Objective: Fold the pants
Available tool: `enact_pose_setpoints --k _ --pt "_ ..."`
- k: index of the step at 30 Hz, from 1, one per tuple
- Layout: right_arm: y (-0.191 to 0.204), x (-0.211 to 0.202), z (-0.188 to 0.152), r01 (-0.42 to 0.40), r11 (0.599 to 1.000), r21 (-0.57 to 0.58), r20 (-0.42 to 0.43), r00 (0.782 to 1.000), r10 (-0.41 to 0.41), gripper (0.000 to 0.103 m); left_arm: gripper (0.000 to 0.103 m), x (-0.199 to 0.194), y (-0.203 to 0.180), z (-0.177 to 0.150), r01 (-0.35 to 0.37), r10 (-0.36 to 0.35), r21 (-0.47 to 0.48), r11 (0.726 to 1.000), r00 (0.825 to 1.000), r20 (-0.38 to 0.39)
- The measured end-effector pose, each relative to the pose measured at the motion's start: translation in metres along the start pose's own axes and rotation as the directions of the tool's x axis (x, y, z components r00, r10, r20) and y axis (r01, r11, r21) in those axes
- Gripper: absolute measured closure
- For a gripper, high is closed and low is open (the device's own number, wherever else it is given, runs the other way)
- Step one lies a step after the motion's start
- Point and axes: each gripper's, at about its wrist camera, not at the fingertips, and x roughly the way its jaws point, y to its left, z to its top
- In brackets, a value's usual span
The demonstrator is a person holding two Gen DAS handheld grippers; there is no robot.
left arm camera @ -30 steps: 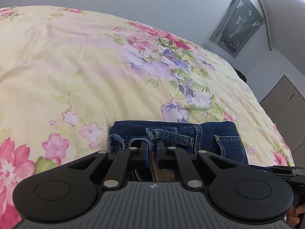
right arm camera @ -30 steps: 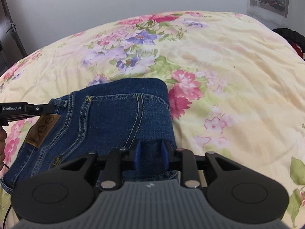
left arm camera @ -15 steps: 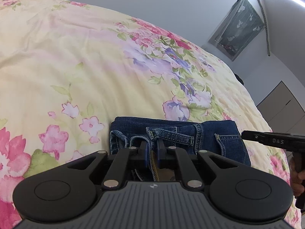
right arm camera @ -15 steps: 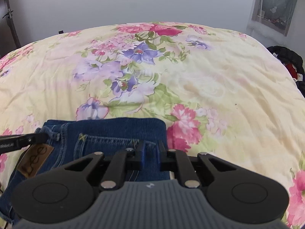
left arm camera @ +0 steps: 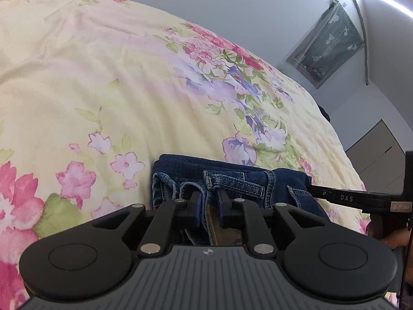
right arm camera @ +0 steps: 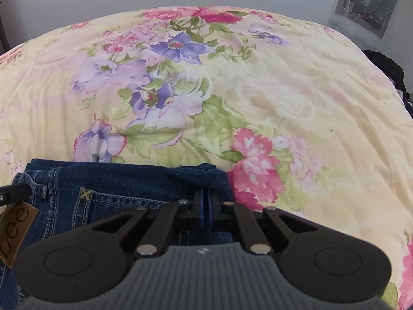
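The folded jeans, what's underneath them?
The jeans lie on the floral bedspread, which shows all around them. What is directly beneath is covered by denim and cannot be seen.

bed: floral yellow bedspread (left arm camera: 129, 98) | walls: pale grey wall (left arm camera: 232, 7) | curtained window (left arm camera: 327, 44) | grey cabinet (left arm camera: 379, 155) | ceiling light strip (left arm camera: 387, 0)

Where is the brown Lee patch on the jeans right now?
In the right wrist view, the Lee patch sits at the far left edge on the jeans waistband, just below the left claw's tip.
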Motion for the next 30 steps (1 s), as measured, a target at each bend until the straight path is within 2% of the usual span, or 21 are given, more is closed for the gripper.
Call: enact_pose_setpoints --k 5,10,15,17,20,23,25,30 --pt "-0.005 -0.046 -0.023 0.008 1.000 0.011 0.045 0.999 -0.009 0.100 0.080 -0.037 -0.022 -0.004 -0.071 0.070 0.023 0.997 0.996 0.047" --pt "-0.018 -0.096 -0.067 -0.037 0.997 0.063 0.086 0.996 0.032 0.098 0.080 -0.076 -0.038 -0.029 -0.045 0.044 0.017 0.999 0.996 0.071" --pt "-0.024 -0.136 -0.118 -0.061 0.990 0.124 0.107 0.993 0.048 0.098 0.080 -0.094 -0.060 -0.061 -0.066 0.055 0.107 0.992 0.993 0.103" --pt "-0.024 -0.144 -0.138 -0.065 0.987 0.150 0.102 0.994 0.050 0.098 0.080 -0.094 -0.064 -0.073 -0.088 0.072 0.146 0.985 0.991 0.112" --pt "-0.025 -0.140 -0.165 -0.056 0.980 0.190 0.061 0.997 0.045 0.093 0.080 -0.079 -0.061 -0.085 -0.120 0.114 0.160 0.980 0.992 0.045" --pt "-0.030 -0.132 -0.181 -0.062 0.969 0.238 0.034 0.998 0.055 0.094 0.082 -0.070 -0.057 -0.096 -0.176 0.173 0.207 0.962 0.984 0.034" --pt "-0.033 -0.131 -0.187 -0.069 0.961 0.267 0.035 0.998 0.062 0.094 0.083 -0.069 -0.055 -0.100 -0.185 0.183 0.220 0.958 0.983 0.031" --pt "-0.035 -0.152 -0.197 -0.055 0.949 0.311 0.076 0.997 0.033 0.093 0.082 -0.067 -0.048 -0.099 -0.183 0.184 0.186 0.965 0.983 0.010"
